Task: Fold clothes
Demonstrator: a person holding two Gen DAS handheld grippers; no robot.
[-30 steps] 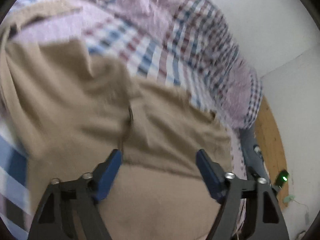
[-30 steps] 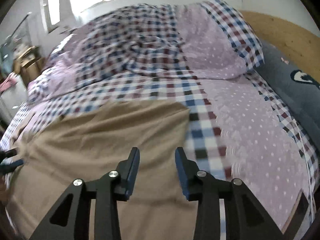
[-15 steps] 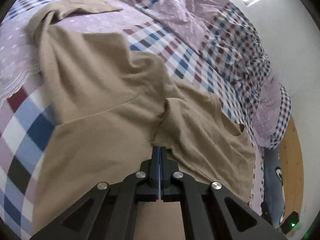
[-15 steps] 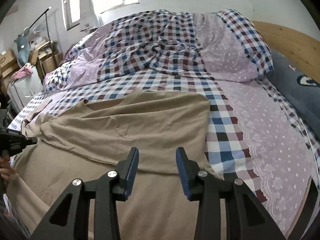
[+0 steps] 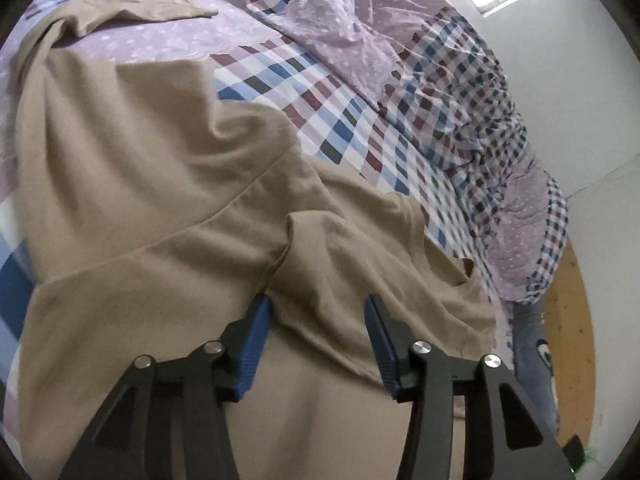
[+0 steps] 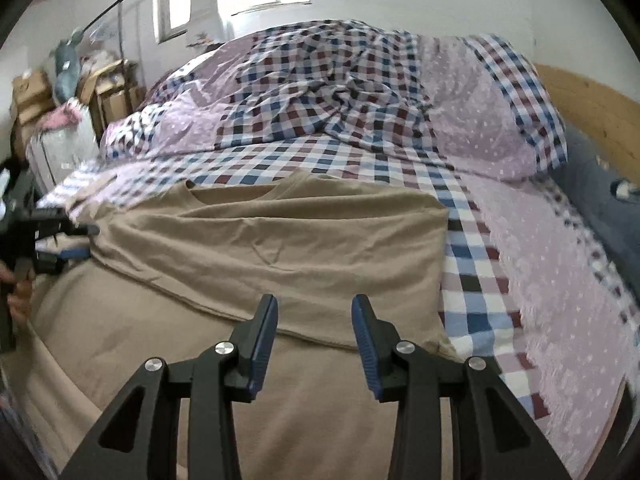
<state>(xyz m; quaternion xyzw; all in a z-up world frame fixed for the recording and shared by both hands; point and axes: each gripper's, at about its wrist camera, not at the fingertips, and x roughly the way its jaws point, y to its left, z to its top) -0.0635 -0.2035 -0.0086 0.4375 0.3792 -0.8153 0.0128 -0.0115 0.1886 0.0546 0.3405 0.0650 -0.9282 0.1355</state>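
A tan long-sleeved shirt (image 5: pixel 160 184) lies spread on the bed, its upper part folded down over the body so the neckline (image 6: pixel 236 194) faces the far side. One sleeve (image 5: pixel 132 12) trails off to the far left. My left gripper (image 5: pixel 316 308) hovers open just above the folded edge with nothing between its blue pads. My right gripper (image 6: pixel 314 312) is open too, over the fold's near edge (image 6: pixel 304 332) on the shirt. In the right wrist view the left gripper (image 6: pixel 72 242) shows at the far left, held by a hand (image 6: pixel 18 292).
The bed has a plaid and lilac dotted sheet (image 6: pixel 540 264), with a rumpled matching duvet (image 6: pixel 340 92) and pillow (image 6: pixel 500 104) behind. A wooden headboard (image 6: pixel 592 108) and dark blue pillow (image 6: pixel 600 200) lie to the right. Boxes and clutter (image 6: pixel 60 92) stand at the left, under a window.
My left gripper, shut on a pinch of shirt half a second ago, has opened and let it go. The right gripper stayed open and drew back a little.
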